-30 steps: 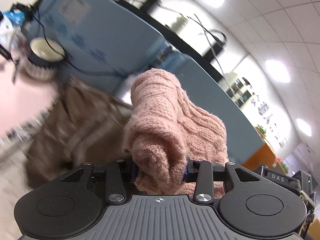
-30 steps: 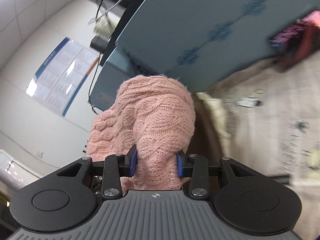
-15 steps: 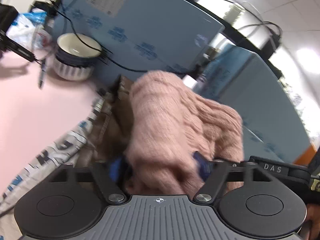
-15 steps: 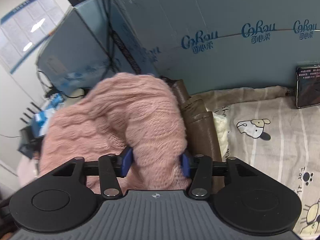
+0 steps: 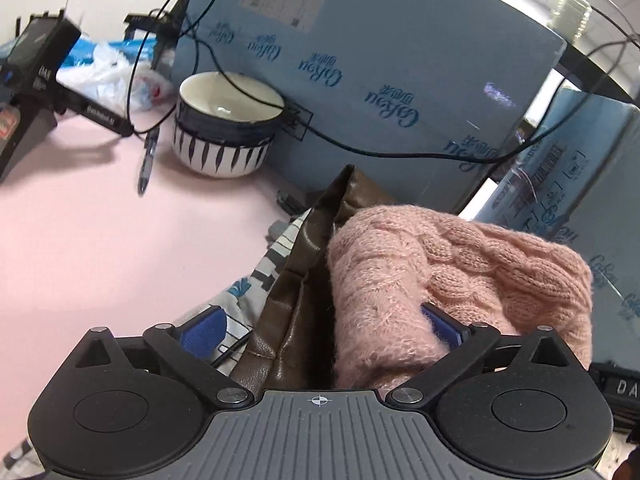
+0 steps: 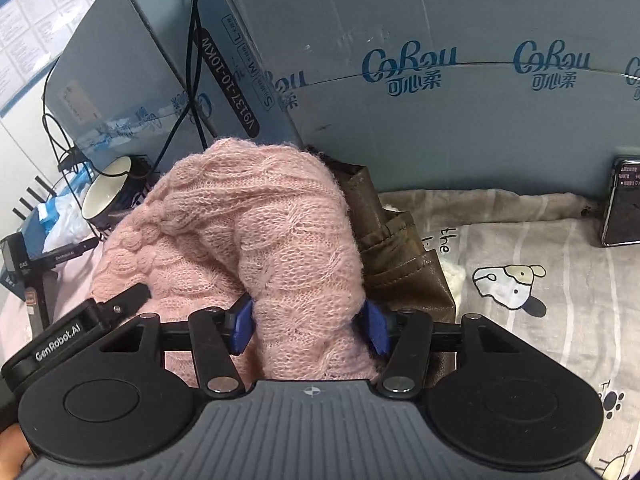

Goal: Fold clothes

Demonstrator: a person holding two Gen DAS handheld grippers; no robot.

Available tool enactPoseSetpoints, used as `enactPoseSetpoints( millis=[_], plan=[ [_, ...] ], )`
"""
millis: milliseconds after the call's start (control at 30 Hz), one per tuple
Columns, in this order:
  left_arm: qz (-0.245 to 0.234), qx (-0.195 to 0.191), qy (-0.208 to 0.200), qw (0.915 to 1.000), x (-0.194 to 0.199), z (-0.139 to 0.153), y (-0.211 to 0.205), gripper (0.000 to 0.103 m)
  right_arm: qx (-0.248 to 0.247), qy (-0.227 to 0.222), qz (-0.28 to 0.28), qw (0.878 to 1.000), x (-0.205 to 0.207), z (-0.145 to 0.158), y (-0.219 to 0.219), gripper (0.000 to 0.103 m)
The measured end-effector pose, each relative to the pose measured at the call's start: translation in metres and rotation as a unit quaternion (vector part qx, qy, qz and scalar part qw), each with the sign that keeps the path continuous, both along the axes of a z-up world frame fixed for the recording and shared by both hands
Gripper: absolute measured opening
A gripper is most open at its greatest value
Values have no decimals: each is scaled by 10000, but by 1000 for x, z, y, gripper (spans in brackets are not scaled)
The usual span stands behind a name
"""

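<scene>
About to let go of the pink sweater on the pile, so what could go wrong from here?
The right gripper is only opening, its pads still against the sweater, so pulling back now may drag the fold open. The left gripper has one pad in the knit and could snag it. The sweater sits on the brown jacket and might slide off.

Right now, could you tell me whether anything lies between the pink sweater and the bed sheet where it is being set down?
Yes: a folded brown leather garment lies under and beside the pink sweater, between it and the printed bed sheet. Nothing else visible stands in the way.
</scene>
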State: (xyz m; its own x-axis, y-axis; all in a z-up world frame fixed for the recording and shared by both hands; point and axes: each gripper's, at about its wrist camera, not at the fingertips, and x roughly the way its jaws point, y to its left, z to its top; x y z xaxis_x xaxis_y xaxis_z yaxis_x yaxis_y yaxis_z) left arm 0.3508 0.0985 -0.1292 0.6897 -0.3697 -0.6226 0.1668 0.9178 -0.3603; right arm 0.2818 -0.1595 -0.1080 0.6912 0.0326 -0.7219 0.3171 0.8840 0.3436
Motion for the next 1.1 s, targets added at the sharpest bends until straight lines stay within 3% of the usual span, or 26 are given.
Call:
enactPoseSetpoints(
  millis=[100, 167, 200, 233, 467, 533, 600, 733, 900, 1000, 1100],
  plan=[
    [8, 18, -12, 10000, -2, 3, 0, 103, -114, -25, 56, 9999, 1, 7, 4, 53],
    [59, -147, 82, 9998, -4, 9, 6, 103, -260, -70, 87, 9996, -4, 15, 10, 62],
    [91, -234, 113, 9996, -6, 12, 9, 103, -451, -119, 86, 9989, -7, 22, 15, 75],
    [123, -322, 144, 9993, -8, 15, 13, 103, -646, -169, 84, 9977, -10, 28, 21, 80],
    [232, -322, -236, 9989, -48, 43, 22, 103, -1039, -599, 548, 9913, -46, 56, 41, 90],
    [182, -434, -296, 9985, -65, 49, 24, 103, -1020, -650, 680, 9903, -52, 62, 48, 98],
    [453, -308, -554, 9970, -89, 56, 24, 103, -1031, -717, 793, 9889, -64, 67, 49, 99],
    [1326, 273, -1096, 9847, -139, 70, 20, 103, -1130, -843, 992, 9850, -91, 77, 51, 103],
    [2230, 523, -1285, 9649, -196, 85, 15, 103, -1159, -1022, 1188, 9808, -142, 87, 41, 103],
    [2439, 534, -1414, 9579, -227, 91, 6, 103, -1088, -1115, 1194, 9806, -174, 89, 31, 103],
    [2398, 552, -1546, 9568, -250, 97, -8, 103, -1049, -1200, 1178, 9802, -202, 92, 22, 103]
  ],
)
